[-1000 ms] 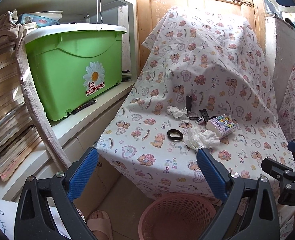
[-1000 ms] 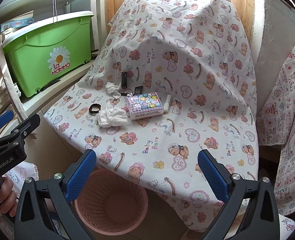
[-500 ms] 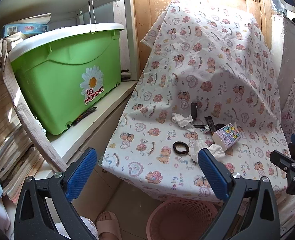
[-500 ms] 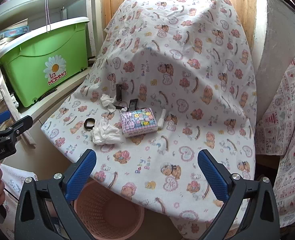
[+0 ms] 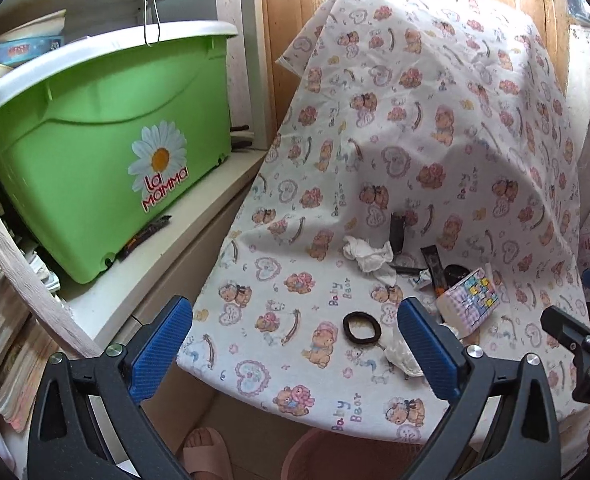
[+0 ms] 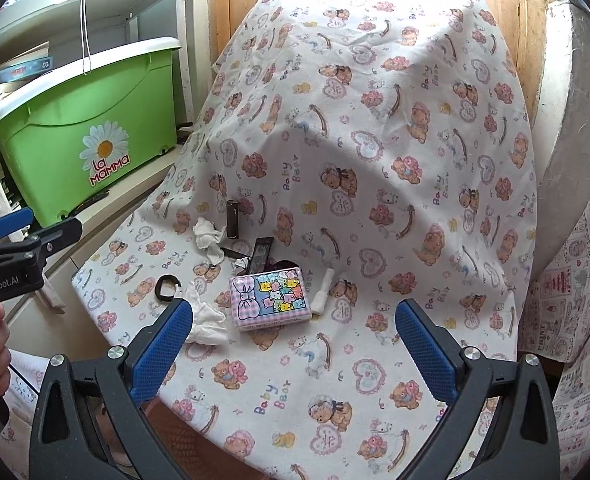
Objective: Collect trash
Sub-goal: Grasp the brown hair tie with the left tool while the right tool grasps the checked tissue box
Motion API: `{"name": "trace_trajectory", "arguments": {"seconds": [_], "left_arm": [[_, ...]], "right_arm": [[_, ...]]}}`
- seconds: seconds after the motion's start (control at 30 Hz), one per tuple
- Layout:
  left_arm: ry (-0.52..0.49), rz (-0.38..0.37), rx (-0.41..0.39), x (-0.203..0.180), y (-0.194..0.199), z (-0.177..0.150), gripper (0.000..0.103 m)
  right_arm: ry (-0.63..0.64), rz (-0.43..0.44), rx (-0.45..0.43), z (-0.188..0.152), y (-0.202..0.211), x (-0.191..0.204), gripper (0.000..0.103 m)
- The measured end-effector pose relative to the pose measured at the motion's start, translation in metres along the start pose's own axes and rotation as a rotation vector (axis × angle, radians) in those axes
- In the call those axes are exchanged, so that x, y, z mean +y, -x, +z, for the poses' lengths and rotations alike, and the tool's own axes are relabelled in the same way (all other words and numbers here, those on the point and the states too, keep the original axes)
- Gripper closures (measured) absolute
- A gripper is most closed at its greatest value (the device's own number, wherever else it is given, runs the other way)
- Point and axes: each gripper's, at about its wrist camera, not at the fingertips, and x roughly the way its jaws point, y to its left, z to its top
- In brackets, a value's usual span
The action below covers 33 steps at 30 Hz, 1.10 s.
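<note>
On the bear-print cloth lie two crumpled white tissues: one at the back and one at the front, partly behind a finger in each view. A small crumpled wrapper and a rolled white paper lie near a colourful tissue pack. A pink wicker basket stands on the floor below the cloth's front edge. My left gripper is open and empty over the cloth's front left. My right gripper is open and empty just before the tissue pack.
A black hair tie, a dark tube and a black sachet lie among the trash. A green La Mamma bin sits on a white shelf at left. A sandalled foot is by the basket.
Both grippers have moved forward and closer to the cloth; the items look larger. The basket has slid mostly out of view below. Both grippers stay open.
</note>
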Motion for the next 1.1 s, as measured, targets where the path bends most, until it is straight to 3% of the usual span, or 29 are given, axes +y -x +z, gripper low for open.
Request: {"name": "trace_trajectory", "arguments": {"seconds": [0.3, 0.4, 0.53, 0.6, 0.73, 0.87, 0.9, 0.97, 1.1], "left_arm": [[0.067, -0.023, 0.214, 0.000, -0.067, -0.022, 0.011], [0.068, -0.062, 0.257, -0.004, -0.081, -0.025, 0.026], [0.048, -0.140, 0.299, -0.015, -0.096, -0.026, 0.057], [0.037, -0.180, 0.309, -0.021, -0.099, -0.024, 0.068], [0.018, -0.181, 0.306, -0.029, -0.102, -0.023, 0.070], [0.005, -0.169, 0.302, -0.033, -0.103, -0.021, 0.075], [0.013, -0.182, 0.304, -0.033, -0.103, -0.021, 0.079], [0.029, -0.201, 0.323, -0.030, -0.109, -0.017, 0.100], [0.092, -0.249, 0.310, -0.019, -0.106, -0.011, 0.100]], "right_arm": [[-0.037, 0.037, 0.105, -0.013, -0.049, -0.017, 0.006], [-0.046, 0.052, 0.119, -0.009, -0.058, -0.018, 0.006], [-0.017, 0.065, 0.126, -0.004, -0.064, -0.013, 0.006], [-0.012, 0.086, 0.146, -0.003, -0.070, -0.010, 0.006], [0.032, 0.154, 0.210, -0.003, -0.086, -0.001, 0.006], [0.076, 0.148, 0.244, -0.003, -0.103, 0.008, 0.007], [0.080, 0.148, 0.250, -0.002, -0.107, 0.009, 0.011], [0.084, 0.150, 0.263, -0.001, -0.112, 0.010, 0.014], [0.079, 0.155, 0.261, 0.005, -0.117, 0.011, 0.017]]}}
